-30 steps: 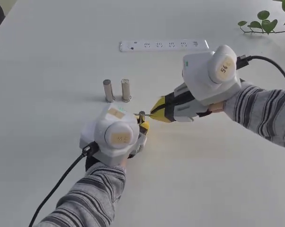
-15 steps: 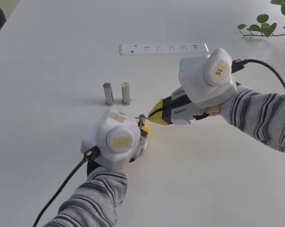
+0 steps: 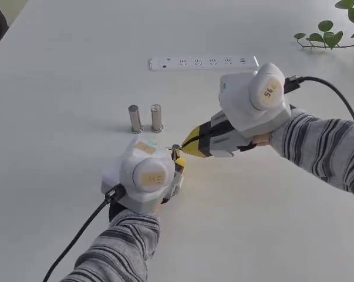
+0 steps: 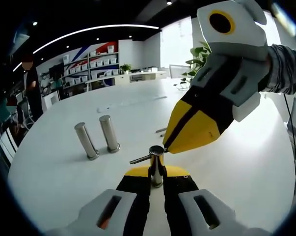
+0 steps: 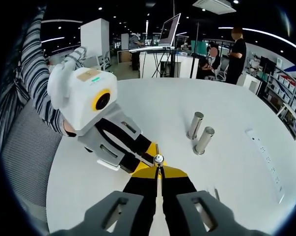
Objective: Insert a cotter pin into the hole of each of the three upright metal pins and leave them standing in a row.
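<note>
left hand-held gripper (image 4: 156, 177): clamped on upright pin (image 4: 156, 156)
right hand-held gripper (image 4: 168, 146): pinching cotter pin (image 4: 140, 159) through it
other pins (image 3: 157, 117): standing near

Left gripper (image 3: 177, 160) clamped; right gripper (image 3: 187, 146) apparently pinched shut, tips adjacent.

In the head view the left gripper (image 3: 178, 160) hides all but the top of the metal pin (image 3: 175, 147) between its jaws. The yellow jaws of the right gripper (image 4: 166, 147) cover one end of the cotter pin (image 4: 139, 159). The picture's edge cuts off a plant (image 3: 329, 29).
</note>
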The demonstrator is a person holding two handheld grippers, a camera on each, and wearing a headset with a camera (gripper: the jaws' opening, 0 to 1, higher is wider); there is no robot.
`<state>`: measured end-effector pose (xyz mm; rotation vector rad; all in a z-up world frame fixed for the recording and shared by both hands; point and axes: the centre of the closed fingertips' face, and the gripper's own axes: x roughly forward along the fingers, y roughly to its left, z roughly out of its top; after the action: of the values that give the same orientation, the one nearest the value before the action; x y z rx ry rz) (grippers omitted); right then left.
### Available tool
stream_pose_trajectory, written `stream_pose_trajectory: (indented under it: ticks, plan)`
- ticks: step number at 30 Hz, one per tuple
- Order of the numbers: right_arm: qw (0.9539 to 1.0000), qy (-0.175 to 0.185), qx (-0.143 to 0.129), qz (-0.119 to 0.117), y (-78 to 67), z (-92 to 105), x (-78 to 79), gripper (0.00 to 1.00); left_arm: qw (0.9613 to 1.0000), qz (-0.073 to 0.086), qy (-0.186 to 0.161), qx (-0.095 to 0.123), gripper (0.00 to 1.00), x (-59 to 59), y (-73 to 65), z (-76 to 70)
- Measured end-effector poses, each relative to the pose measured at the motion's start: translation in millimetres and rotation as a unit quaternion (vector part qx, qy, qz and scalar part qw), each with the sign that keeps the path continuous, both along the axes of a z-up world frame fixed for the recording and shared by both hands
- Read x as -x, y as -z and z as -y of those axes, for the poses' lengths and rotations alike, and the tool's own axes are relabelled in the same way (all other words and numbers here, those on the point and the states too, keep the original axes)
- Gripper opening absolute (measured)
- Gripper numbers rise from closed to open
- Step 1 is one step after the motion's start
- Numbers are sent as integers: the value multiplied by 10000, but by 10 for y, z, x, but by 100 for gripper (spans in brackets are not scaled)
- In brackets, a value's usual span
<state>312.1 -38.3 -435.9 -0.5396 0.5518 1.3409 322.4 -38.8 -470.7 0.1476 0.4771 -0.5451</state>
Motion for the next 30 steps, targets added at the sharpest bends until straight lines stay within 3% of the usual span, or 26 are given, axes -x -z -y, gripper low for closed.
stream_pose_trajectory:
  ticks: [6, 16, 24, 30]
  plan:
    - [9996, 191, -161, -139, -13, 22, -28, 0, 10000, -6, 20, 20, 5, -7, 2, 6]
    - [9947, 802, -505, -386, -56, 156, -38, 18, 10000, -61, 19, 45, 5, -13, 1, 7]
    - [9905, 1146, -549, -527, -44, 291, -53, 30, 9999, -86, -6, 80, 5, -28, 1, 0]
    - [9891, 1261, -536, -542, -37, 355, -56, 31, 10000, -33, -24, 18, 5, -63, -35, -95]
